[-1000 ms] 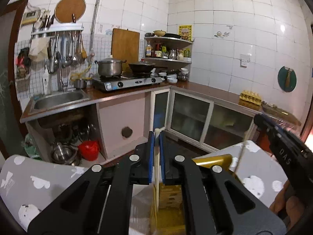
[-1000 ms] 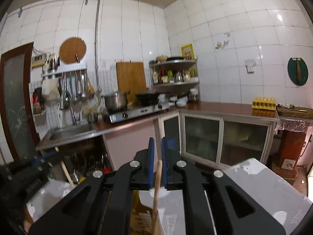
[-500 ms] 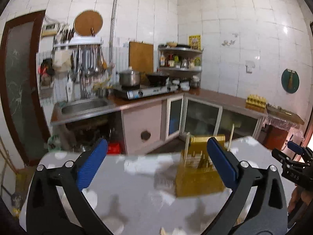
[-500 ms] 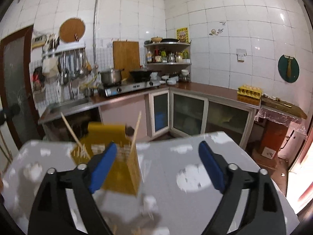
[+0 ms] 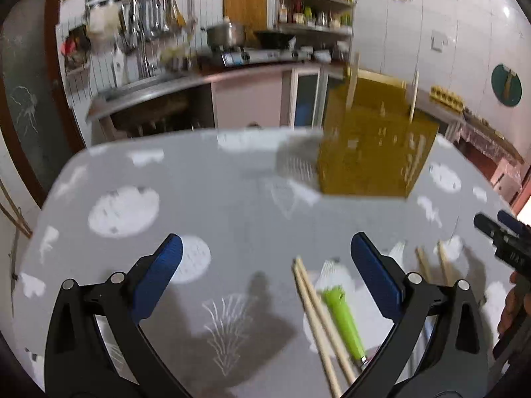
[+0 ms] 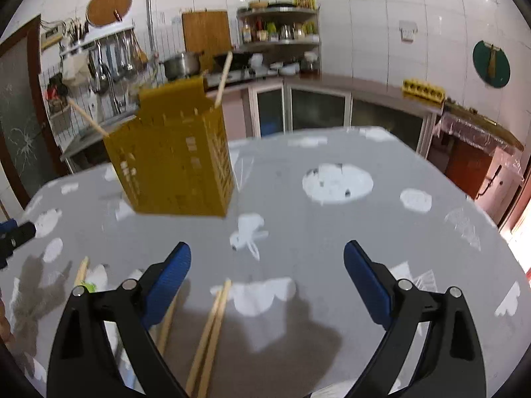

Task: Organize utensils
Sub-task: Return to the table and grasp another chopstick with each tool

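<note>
A yellow slotted utensil basket (image 5: 371,146) stands on the grey table, with two wooden chopsticks (image 5: 351,83) sticking up out of it; it also shows in the right wrist view (image 6: 176,169). My left gripper (image 5: 265,272) is open and empty above the table, over a pair of wooden chopsticks (image 5: 318,318) and a green-handled utensil (image 5: 345,321). Two more chopsticks (image 5: 431,262) lie to the right. My right gripper (image 6: 267,275) is open and empty above a pair of chopsticks (image 6: 212,328); another chopstick (image 6: 81,270) lies to the left.
The grey patterned table (image 6: 332,225) ends at a far edge behind the basket. Beyond it are a kitchen counter with a sink (image 5: 146,86), a stove with a pot (image 5: 229,36) and a corner shelf (image 6: 282,30). The right gripper's tip (image 5: 504,242) shows at the right edge.
Both grippers have pulled back and tilted down towards the table, staying open. The basket now stands further off, and loose chopsticks and the green utensil have come into view below them.
</note>
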`<action>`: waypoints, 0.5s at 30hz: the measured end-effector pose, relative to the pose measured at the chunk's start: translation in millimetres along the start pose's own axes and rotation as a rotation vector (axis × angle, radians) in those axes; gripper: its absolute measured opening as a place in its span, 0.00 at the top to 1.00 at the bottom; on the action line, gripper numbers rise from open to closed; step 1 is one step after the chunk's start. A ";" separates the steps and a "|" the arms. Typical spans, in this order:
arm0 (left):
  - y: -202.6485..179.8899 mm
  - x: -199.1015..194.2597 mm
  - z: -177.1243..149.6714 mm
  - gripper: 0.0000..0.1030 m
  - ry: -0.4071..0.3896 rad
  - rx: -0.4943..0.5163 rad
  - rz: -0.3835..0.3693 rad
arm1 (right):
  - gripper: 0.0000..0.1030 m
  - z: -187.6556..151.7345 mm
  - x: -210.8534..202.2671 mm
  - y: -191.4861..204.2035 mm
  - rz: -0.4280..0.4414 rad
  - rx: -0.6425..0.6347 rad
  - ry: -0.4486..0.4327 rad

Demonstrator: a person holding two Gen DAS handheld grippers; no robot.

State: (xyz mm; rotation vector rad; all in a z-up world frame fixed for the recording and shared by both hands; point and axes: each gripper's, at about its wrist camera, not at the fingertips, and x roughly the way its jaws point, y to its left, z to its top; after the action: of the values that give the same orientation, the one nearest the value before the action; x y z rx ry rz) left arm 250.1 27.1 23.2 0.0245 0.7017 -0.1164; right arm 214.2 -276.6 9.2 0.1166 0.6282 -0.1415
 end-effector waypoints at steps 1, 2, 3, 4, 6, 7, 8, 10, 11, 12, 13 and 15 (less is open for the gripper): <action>1.6 7.0 -6.2 0.05 0.021 -0.010 0.003 | 0.11 -3.6 3.9 0.5 -0.009 0.001 0.012; 2.8 13.2 -9.9 0.05 0.042 -0.018 0.002 | 0.11 -6.6 7.9 0.9 -0.013 0.000 0.027; 3.0 18.6 -11.8 0.05 0.064 -0.021 0.000 | 0.11 -9.8 11.9 1.5 -0.016 -0.003 0.042; 2.9 24.8 -14.8 0.05 0.088 -0.020 0.013 | 0.11 -11.3 15.1 2.0 -0.021 -0.007 0.055; 1.8 32.2 -21.4 0.05 0.097 -0.019 0.060 | 0.11 -17.7 23.6 3.5 -0.045 -0.023 0.093; 1.7 34.3 -24.2 0.05 0.097 -0.023 0.072 | 0.11 -22.1 29.1 5.0 -0.056 -0.033 0.116; 0.8 37.4 -27.4 0.05 0.105 -0.026 0.077 | 0.11 -24.0 31.6 5.9 -0.059 -0.038 0.130; -0.3 45.9 -32.3 0.05 0.144 -0.023 0.062 | 0.11 -26.8 37.1 7.3 -0.072 -0.046 0.156; -0.6 49.0 -33.7 0.05 0.161 -0.020 0.058 | 0.11 -27.0 37.2 7.6 -0.082 -0.047 0.158; -0.4 52.3 -35.1 0.05 0.176 -0.022 0.060 | 0.11 -26.9 37.8 7.5 -0.085 -0.048 0.159; 0.5 55.5 -37.2 0.05 0.192 -0.031 0.062 | 0.11 -27.9 39.4 8.4 -0.090 -0.053 0.168; 3.3 59.3 -39.8 0.05 0.214 -0.050 0.058 | 0.12 -29.5 42.1 8.3 -0.104 -0.055 0.186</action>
State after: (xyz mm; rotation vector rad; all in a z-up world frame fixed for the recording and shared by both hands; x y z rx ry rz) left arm 269.8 27.0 -45.5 0.0090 0.9166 -0.0404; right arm 232.3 -268.0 -38.9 0.0440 0.8234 -0.2152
